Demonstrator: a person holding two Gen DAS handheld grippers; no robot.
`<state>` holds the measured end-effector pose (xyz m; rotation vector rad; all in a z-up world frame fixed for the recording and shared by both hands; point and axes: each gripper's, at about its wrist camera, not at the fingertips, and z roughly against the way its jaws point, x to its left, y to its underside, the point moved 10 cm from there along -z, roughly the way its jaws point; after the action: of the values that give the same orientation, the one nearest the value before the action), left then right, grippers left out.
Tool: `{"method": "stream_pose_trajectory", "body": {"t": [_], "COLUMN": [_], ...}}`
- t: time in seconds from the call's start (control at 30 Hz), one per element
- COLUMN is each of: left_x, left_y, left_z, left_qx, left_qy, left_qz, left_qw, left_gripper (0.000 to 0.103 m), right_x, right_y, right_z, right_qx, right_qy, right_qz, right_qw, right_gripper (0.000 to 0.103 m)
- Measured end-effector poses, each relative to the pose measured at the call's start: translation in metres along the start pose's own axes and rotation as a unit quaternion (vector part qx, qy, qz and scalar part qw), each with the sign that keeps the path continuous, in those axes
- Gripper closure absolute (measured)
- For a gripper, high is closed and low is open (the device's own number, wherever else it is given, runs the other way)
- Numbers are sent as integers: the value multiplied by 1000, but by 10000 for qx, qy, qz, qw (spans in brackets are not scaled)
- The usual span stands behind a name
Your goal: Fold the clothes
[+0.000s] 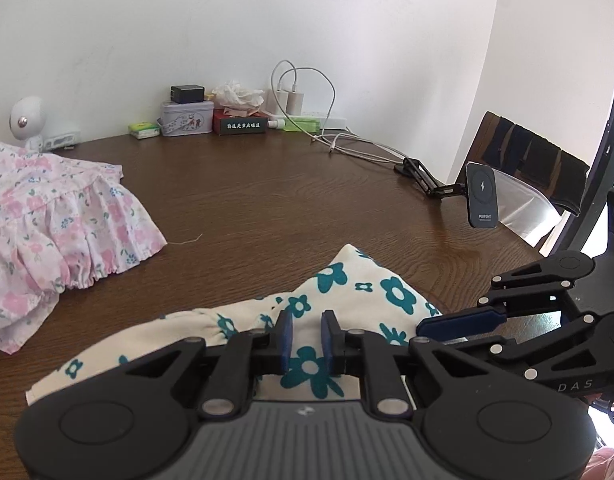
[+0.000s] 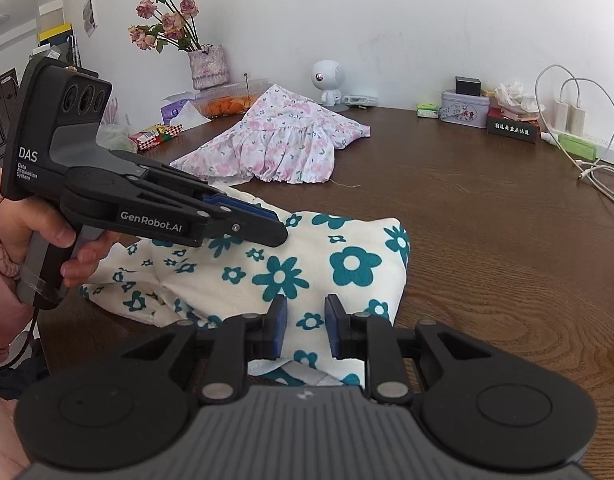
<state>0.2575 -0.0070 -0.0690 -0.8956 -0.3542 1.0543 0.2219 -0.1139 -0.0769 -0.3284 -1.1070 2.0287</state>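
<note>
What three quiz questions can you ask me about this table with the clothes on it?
1. True or false: the cloth with teal flowers lies on the brown table.
2. What holds the dried flowers? A) a vase B) a boot C) a bucket
3. How many white chargers stand by the wall?

Key: 1 true; 2 A; 3 two.
</note>
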Motion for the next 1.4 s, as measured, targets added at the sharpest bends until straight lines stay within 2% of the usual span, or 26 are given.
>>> {"method": "stream_pose_trajectory", "body": {"t": [0.23,0.27,0.3,0.33,0.37,0.4,0.47,0.53,0.6,0.8,0.9,1.2,1.4], "left_x": [-2,-3,-6,-9,-12,-15,-21,-29,-36,-51,-56,-59,-35], "left_y": [-2,-5,-8,-11,-15,-19,-24,-24,-21,21,36,38,19], "left_z": [3,7,14,22,30,40,58,75,88,102,101,101,89], "left_qx": [-57,-116,-228,-349,-471,-644,-932,-1138,-1237,-1141,-1042,-995,-981], "left_qy": [-145,-171,-177,-198,-220,-285,-393,-490,-578,-901,-719,-740,-761], "left_qz": [48,112,142,136,129,112,67,32,17,542,814,730,811], "left_qw": [9999,9997,9995,9991,9986,9975,9948,9923,9906,9879,9886,9896,9889], "left_gripper": [89,87,79,61,51,33,14,7,0,0,0,0,1], "right_x": [8,8,8,8,8,9,12,13,13,10,6,4,-21], "right_y": [1,0,-2,-5,-7,-10,-15,-17,-16,6,19,27,11], "right_z": [0,2,7,13,20,27,40,52,62,78,78,76,56], "right_qx": [-22,-39,-83,-144,-212,-283,-378,-446,-493,-443,-354,-308,-330], "right_qy": [267,287,288,283,275,253,226,273,326,445,480,460,244], "right_qz": [186,187,149,92,39,-6,-91,-199,-330,-911,-1144,-1280,-1569], "right_qw": [9995,9994,9994,9995,9994,9993,9990,9984,9977,9939,9916,9902,9868], "right_gripper": [82,77,72,54,37,32,13,0,0,0,0,0,0]}}
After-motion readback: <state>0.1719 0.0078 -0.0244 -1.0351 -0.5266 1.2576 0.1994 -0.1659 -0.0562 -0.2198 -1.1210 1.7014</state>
